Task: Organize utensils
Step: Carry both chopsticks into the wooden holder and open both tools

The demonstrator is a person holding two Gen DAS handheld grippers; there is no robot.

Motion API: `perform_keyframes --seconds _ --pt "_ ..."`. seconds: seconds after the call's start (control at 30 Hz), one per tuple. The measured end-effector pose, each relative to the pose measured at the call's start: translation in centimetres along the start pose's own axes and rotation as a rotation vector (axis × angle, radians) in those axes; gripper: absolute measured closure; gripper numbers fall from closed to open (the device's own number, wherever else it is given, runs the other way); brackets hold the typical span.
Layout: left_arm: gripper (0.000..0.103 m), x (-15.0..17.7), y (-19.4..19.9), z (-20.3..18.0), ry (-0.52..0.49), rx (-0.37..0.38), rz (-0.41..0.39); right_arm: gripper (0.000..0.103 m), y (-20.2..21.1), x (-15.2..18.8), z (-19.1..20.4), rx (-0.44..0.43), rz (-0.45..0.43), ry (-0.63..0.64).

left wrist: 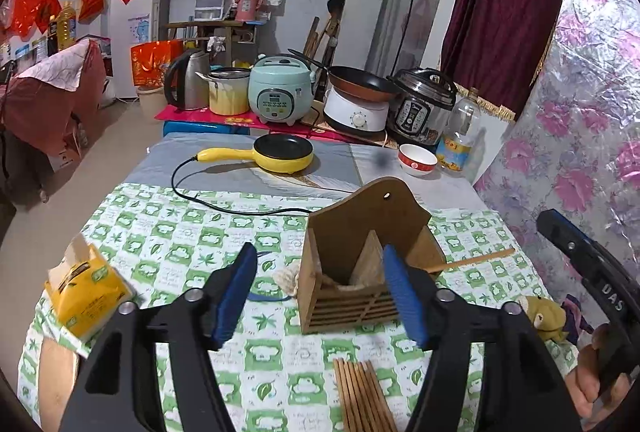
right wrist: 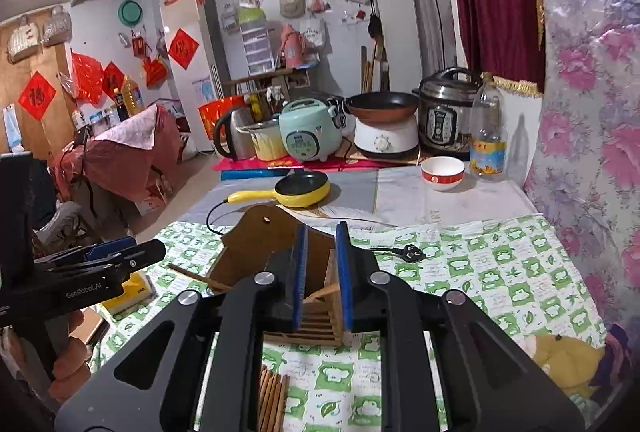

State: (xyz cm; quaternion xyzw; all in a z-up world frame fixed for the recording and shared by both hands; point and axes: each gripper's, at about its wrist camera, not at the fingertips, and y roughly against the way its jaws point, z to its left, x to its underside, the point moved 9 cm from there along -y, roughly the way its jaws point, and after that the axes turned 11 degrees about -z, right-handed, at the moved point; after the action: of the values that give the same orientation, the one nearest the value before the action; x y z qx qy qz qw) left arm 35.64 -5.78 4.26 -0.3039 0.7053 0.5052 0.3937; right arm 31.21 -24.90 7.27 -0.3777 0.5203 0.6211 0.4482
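Note:
A brown wooden chopstick holder [left wrist: 360, 232] stands upright on the green-checked cloth. A bundle of several wooden chopsticks [left wrist: 360, 392] lies on the cloth in front of it. One loose chopstick [left wrist: 476, 259] lies beside the holder. My left gripper [left wrist: 320, 252] is open wide just short of the holder, nothing between its blue pads. In the right wrist view my right gripper [right wrist: 322, 232] is open only by a narrow gap, with nothing pinched, and the holder [right wrist: 256, 240] stands just beyond its tips. The chopstick bundle [right wrist: 272, 400] lies below it. The left gripper [right wrist: 132, 252] shows at the left.
A yellow tissue pack [left wrist: 88, 296] lies left. A yellow electric pan [left wrist: 284, 152] sits behind, its black cord [left wrist: 192, 192] crossing the cloth to a plug [right wrist: 412, 254]. A red-white bowl [left wrist: 416, 160], bottle [left wrist: 460, 136] and cookers stand at the back. A plush toy [left wrist: 544, 316] lies by the flowered wall.

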Motion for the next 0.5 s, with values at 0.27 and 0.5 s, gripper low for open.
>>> perform_keyframes --seconds 0.27,0.5 --pt "0.03 1.5 4.0 0.6 -0.001 -0.032 -0.013 0.07 5.2 0.0 1.4 -0.022 -0.035 0.019" --pt "0.023 6.0 7.1 1.5 -0.014 -0.058 0.009 0.057 9.7 3.2 2.2 -0.037 -0.029 0.046"
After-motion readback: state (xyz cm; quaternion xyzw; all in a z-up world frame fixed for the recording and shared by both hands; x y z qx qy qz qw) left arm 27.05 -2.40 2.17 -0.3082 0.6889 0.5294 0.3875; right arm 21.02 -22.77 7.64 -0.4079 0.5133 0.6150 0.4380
